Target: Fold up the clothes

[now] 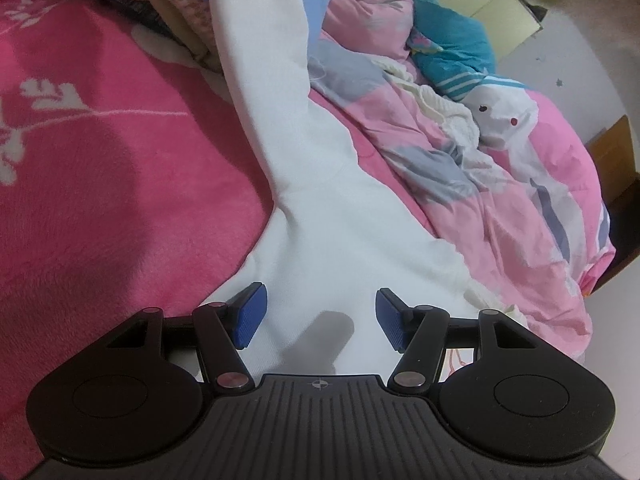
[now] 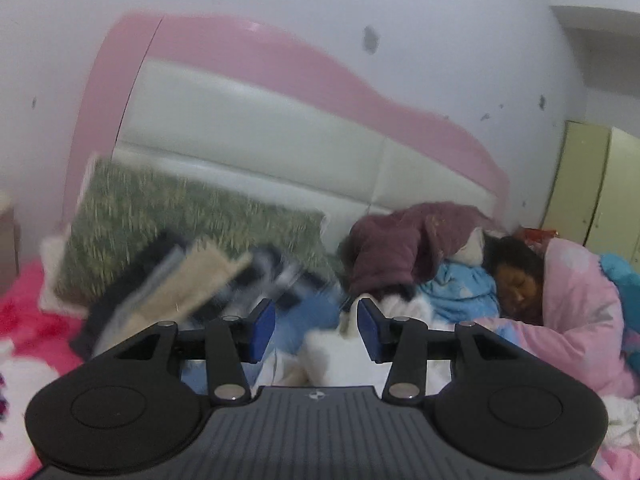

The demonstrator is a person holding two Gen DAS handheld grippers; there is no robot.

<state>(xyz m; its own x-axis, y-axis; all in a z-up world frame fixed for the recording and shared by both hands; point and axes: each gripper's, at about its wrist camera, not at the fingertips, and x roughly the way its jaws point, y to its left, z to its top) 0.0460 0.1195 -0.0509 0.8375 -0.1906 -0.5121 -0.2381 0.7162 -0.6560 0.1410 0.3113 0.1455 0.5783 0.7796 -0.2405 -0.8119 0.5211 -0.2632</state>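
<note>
A: Item, white fleecy cotton garment (image 1: 316, 216): spread on the pink plush floral blanket (image 1: 100, 168), one long sleeve running up toward the heap of mixed clothes (image 1: 168, 4).

B: Left gripper (image 1: 316, 316): jaws released, hovering over the hem, gripping nothing. Right gripper (image 2: 316, 328): jaws apart, white cloth below them, not pinched.

A: Step, by my reading: between folds, sleeve not yet brought in.

B: Next requirement, likely: pinch the sleeve, lay it across the body.
</note>
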